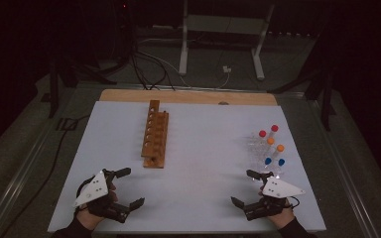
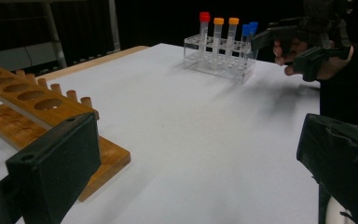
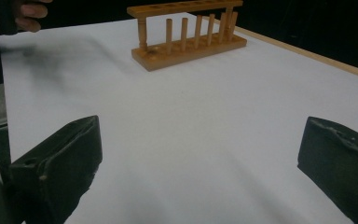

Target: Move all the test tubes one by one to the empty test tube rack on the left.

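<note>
Both claws are spread wide and grasp nothing. The left gripper [image 1: 127, 187] rests near the front left corner of the desk [image 1: 198, 148], held by the person's left hand [image 1: 90, 214]; its two black jaws stand far apart and between them there is only the bare white surface. In the left gripper view its jaws also frame empty desk.

The right gripper [image 1: 244, 188] sits near the front right corner, held by the right hand [image 1: 281, 217]. Its jaws are also released, wide apart, with nothing between them. Its upper jaw tip lies just beside the clear tube rack [image 1: 264, 146], but whether it touches the rack I cannot tell.

The clear tube rack stands near the right edge of the desk and carries upright tubes with red, orange and blue caps [image 2: 219, 21]. The wooden rack [image 1: 156, 139] stands left of the desk's middle, toward the far edge, with its holes empty, well apart from both grippers.
</note>
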`<state>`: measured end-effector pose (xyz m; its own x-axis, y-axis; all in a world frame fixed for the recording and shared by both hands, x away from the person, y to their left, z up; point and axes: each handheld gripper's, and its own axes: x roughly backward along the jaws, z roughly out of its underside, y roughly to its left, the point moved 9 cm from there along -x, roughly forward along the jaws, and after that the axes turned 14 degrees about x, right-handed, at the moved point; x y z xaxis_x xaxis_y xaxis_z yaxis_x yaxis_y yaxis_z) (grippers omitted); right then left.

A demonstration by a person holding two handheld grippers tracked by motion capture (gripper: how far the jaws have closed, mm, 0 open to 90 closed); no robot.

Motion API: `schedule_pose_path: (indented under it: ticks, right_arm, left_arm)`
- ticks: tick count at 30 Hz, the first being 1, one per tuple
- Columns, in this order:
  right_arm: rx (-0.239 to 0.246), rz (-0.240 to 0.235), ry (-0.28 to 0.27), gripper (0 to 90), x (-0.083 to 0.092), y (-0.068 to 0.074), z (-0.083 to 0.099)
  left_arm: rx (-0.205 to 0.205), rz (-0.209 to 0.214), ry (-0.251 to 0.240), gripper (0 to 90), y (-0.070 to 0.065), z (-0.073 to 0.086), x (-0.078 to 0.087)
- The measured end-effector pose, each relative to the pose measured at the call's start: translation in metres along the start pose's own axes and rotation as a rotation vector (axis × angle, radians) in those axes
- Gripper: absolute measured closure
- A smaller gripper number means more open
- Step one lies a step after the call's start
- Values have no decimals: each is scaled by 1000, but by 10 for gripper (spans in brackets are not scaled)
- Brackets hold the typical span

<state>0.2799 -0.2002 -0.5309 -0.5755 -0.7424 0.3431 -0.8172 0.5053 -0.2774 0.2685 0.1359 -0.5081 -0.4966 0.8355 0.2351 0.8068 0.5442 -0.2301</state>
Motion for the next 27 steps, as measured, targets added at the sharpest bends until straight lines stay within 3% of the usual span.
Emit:
schedule_pose_path:
  ticks: [7, 10, 14, 21, 24, 27]
  right_arm:
    - [4, -13, 20, 0, -2, 2, 4]
    - [-20, -13, 15, 0, -2, 2, 4]
    - [3, 10, 26, 0, -2, 3, 4]
    - [19, -23, 70, 0, -9, 8, 10]
    - [24, -38, 72, 0, -11, 11, 7]
    - [38, -19, 39, 0, -10, 10, -6]
  left_arm:
    - [-1, 4, -6, 5, 0, -1, 0]
    - [3, 6, -13, 5, -1, -2, 0]
    - [4, 5, -10, 5, -1, -2, -1]
    - [12, 9, -2, 5, 0, 0, 0]
    - [12, 14, -2, 5, -1, 0, 0]
    - [8, 15, 4, 5, -1, 2, 2]
